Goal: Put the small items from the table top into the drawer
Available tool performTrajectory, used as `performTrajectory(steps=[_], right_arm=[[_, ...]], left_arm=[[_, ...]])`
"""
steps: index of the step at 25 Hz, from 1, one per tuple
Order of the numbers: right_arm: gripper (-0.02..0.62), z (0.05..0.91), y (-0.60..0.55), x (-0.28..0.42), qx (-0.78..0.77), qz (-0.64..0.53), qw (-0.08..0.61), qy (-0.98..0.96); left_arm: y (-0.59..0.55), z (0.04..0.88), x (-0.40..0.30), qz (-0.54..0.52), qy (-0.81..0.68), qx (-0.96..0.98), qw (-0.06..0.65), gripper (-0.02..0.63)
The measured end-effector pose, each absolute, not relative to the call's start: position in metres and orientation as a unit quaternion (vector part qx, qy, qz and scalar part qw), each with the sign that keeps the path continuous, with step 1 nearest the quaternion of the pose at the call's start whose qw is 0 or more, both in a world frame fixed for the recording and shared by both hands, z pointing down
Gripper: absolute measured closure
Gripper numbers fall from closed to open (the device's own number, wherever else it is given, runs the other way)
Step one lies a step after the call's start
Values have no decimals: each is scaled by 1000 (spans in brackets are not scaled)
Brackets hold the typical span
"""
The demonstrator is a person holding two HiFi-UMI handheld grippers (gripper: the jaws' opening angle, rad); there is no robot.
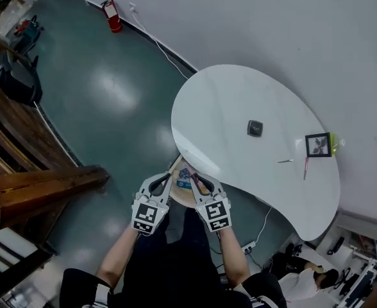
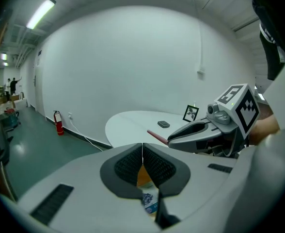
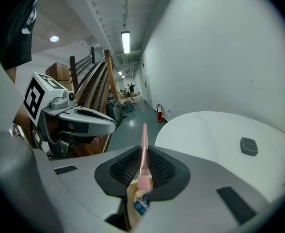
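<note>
My right gripper [image 3: 144,154] is shut on a thin pink pen [image 3: 143,142] that sticks out forward past the pads. My left gripper [image 2: 142,149] is shut with nothing between its pads. Both hang side by side at the near edge of the white table [image 1: 240,101], above an open wooden drawer [image 1: 182,183] that holds a blue-printed packet [image 2: 150,203]. On the table top lie a small black square item [image 1: 255,128], a framed picture [image 1: 318,144], a red pen [image 1: 306,167] and a short metal piece [image 1: 285,161]. From the left gripper view, the right gripper [image 2: 174,139] shows with the pen tip [image 2: 157,136].
A fire extinguisher [image 1: 113,15] stands by the far wall with a white cable along the skirting. Wooden stair beams [image 1: 41,185] run at the left. A seated person [image 1: 304,278] and equipment are at the lower right. The floor is dark green.
</note>
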State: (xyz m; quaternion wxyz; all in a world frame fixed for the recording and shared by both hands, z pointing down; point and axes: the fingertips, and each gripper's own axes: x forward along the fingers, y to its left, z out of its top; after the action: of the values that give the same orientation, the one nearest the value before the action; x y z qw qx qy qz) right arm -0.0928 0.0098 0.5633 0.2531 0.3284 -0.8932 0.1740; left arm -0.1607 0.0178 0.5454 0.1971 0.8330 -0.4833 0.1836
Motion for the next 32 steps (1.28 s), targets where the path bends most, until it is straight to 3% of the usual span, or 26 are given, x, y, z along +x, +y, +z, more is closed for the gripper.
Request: performTrajectory(steps=[20, 32], right_arm=[[528, 733, 43, -108, 236, 216, 357, -878], [528, 825, 33, -107, 224, 234, 429, -843]], left_arm=[[43, 678, -181, 200, -495, 797, 284, 586], [48, 694, -174, 200, -492, 794, 295, 586]])
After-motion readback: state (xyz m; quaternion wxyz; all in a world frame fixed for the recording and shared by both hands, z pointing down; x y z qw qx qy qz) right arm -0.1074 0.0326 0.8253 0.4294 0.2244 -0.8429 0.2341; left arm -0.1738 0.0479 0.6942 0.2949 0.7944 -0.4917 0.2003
